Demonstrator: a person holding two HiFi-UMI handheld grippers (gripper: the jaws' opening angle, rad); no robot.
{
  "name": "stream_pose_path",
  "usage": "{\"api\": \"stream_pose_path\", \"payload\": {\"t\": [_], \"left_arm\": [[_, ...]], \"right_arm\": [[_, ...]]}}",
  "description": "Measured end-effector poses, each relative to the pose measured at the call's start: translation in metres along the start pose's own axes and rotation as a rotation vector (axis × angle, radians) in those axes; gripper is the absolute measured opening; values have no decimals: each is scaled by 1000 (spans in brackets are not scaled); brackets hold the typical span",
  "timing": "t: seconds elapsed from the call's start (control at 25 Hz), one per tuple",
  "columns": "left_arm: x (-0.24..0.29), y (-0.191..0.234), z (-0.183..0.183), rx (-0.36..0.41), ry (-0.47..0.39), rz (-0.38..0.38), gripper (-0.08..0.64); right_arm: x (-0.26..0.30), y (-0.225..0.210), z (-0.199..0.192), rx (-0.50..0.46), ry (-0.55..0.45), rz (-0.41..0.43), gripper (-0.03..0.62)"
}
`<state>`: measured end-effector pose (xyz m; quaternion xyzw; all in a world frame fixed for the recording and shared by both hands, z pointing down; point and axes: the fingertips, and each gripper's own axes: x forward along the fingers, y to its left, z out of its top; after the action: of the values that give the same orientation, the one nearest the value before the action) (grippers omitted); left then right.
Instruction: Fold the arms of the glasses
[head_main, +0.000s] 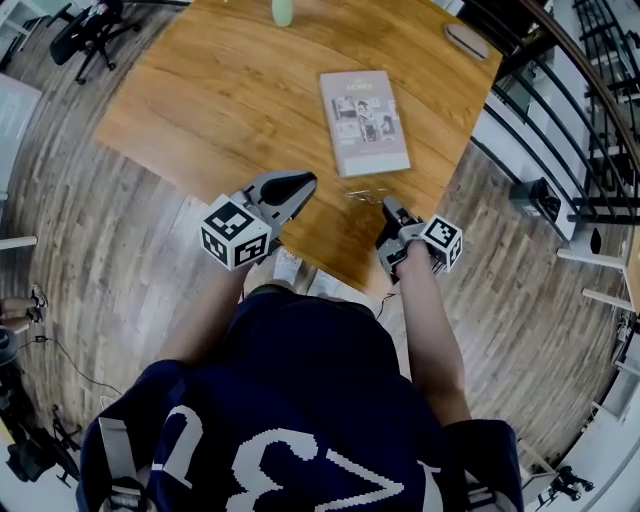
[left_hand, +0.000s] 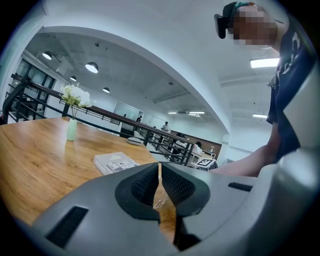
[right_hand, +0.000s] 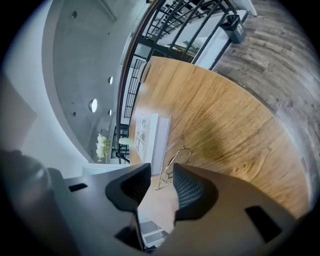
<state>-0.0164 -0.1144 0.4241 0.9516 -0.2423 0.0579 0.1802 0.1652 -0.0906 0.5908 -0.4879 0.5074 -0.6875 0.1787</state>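
Observation:
Thin wire-framed glasses (head_main: 365, 193) lie on the wooden table (head_main: 230, 100) near its front edge, below a book. My right gripper (head_main: 388, 212) sits just right of them at the table edge, open. In the right gripper view the glasses (right_hand: 172, 165) lie just beyond the open right gripper (right_hand: 161, 172); nothing is between the pads. My left gripper (head_main: 303, 183) hovers left of the glasses, and in its own view the left gripper (left_hand: 159, 172) is shut with its pads meeting. A bit of the glasses (left_hand: 161, 202) shows through the slit below them.
A pale book (head_main: 364, 120) lies flat mid-table, also seen as the book (left_hand: 115, 162) in the left gripper view. A green vase (head_main: 283, 10) stands at the far edge, an oval case (head_main: 467, 40) at the far right corner. Black railings (head_main: 570, 110) run along the right.

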Motion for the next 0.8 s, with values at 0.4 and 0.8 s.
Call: {"api": "stream_pose_path", "payload": {"t": [0.4, 0.8], "left_arm": [[7, -3, 7, 10, -18, 3, 29], [8, 4, 48, 97, -104, 58, 28]], "right_arm": [[-11, 3, -19, -130, 61, -42, 156], [-59, 134, 25, -858, -205, 52, 25]]}}
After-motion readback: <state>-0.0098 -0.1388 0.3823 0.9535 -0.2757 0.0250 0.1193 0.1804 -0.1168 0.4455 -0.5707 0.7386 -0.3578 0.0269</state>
